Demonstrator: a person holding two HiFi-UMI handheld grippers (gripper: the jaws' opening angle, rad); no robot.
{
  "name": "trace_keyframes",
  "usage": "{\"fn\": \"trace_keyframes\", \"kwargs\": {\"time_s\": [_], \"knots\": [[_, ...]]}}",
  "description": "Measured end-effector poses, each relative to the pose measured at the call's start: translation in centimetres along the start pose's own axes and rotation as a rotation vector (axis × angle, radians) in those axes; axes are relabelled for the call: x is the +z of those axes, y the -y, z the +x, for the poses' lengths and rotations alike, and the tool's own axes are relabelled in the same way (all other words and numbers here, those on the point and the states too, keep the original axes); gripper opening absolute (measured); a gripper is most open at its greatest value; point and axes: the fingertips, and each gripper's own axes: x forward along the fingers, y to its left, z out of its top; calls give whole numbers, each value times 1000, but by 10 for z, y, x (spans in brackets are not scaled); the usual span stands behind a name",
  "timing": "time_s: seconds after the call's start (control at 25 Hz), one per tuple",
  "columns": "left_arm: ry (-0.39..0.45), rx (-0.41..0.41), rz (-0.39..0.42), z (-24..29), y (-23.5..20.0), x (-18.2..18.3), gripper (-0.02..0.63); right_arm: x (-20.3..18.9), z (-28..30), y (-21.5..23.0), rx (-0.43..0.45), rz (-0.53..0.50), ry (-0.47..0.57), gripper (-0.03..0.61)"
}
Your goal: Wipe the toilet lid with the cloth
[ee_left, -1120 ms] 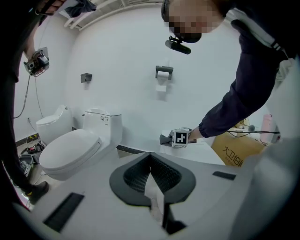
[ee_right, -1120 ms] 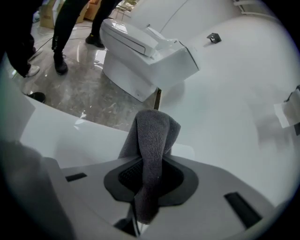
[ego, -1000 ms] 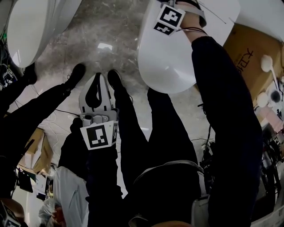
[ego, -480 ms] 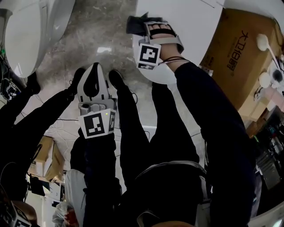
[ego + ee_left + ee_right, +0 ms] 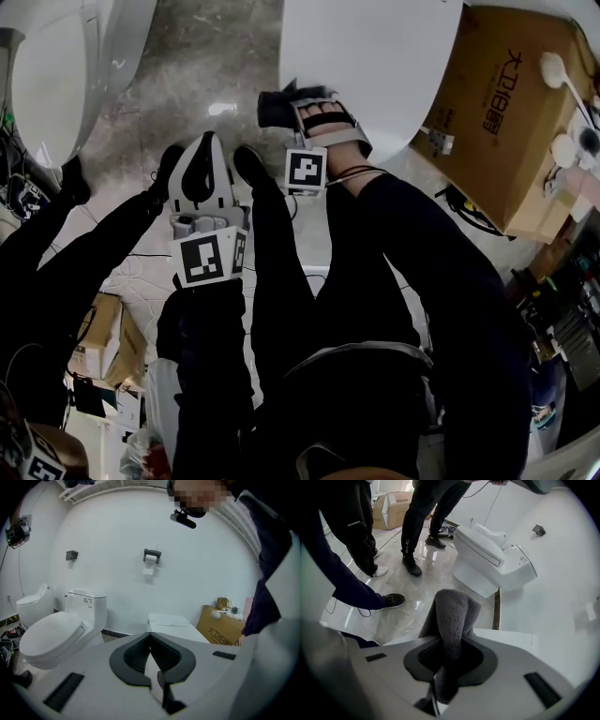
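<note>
Right gripper (image 5: 449, 641) clamps the cloth (image 5: 452, 611) at the toilet lid's (image 5: 375, 66) front edge, left gripper (image 5: 150, 641) closed, empty — dragging could pull the cloth free.

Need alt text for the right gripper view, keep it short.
The right gripper is shut on a grey fleecy cloth that sticks up past it. Beyond lie a glossy marble floor, a white toilet with its lid down, and people's dark-trousered legs.

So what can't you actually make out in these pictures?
Head view: whether the cloth touches the toilet lid; the right tongs cover the contact.
Head view: the lid's far end, cut off by the top edge.
Head view: objects on the cardboard box, too small.
</note>
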Motion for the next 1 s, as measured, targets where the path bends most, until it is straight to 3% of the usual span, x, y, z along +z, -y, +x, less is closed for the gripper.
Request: {"fn": "trace_keyframes", "kwargs": {"time_s": [0.16, 0.28, 0.48, 0.76, 1.0], "knots": [[13, -9, 4, 1, 4, 4, 15, -1, -5, -18, 68, 60, -24, 67], [15, -20, 18, 3, 10, 5, 15, -3, -7, -17, 104, 185, -21, 67], [18, -36, 29, 7, 21, 7, 15, -10, -29, 22, 17, 462, 105, 69], [22, -61, 28, 16, 43, 12, 15, -30, -96, 93, -112, 874, 362, 69], [31, -88, 45, 27, 56, 23, 15, -35, -162, 152, -195, 1201, 663, 69]]}}
